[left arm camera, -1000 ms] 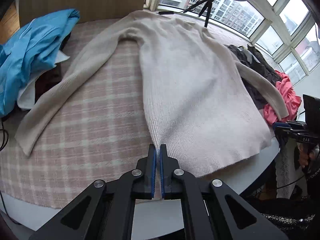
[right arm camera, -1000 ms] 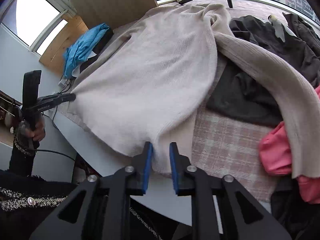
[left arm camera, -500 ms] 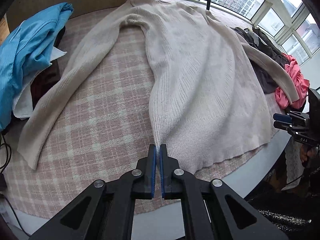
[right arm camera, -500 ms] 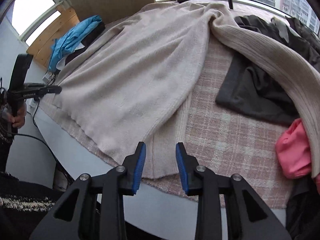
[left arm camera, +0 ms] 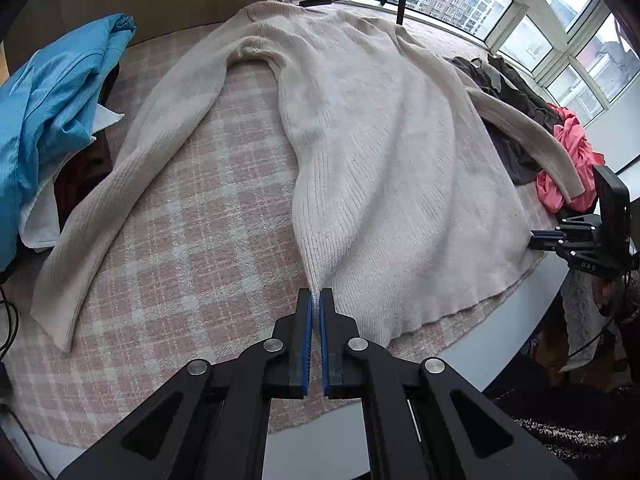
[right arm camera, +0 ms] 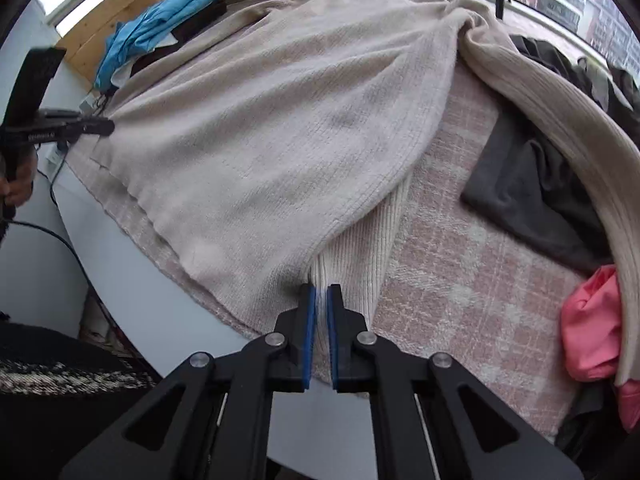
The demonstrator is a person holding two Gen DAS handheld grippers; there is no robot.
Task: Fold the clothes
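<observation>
Cream sweater [left arm camera: 384, 152] lies flat on plaid cloth [left arm camera: 200, 240], both sleeves spread. Left gripper [left arm camera: 315, 300] pinches 1 hem corner; right gripper [right arm camera: 321, 294] pinches the other. No fold made yet: all folding left, judging by the layout.
</observation>
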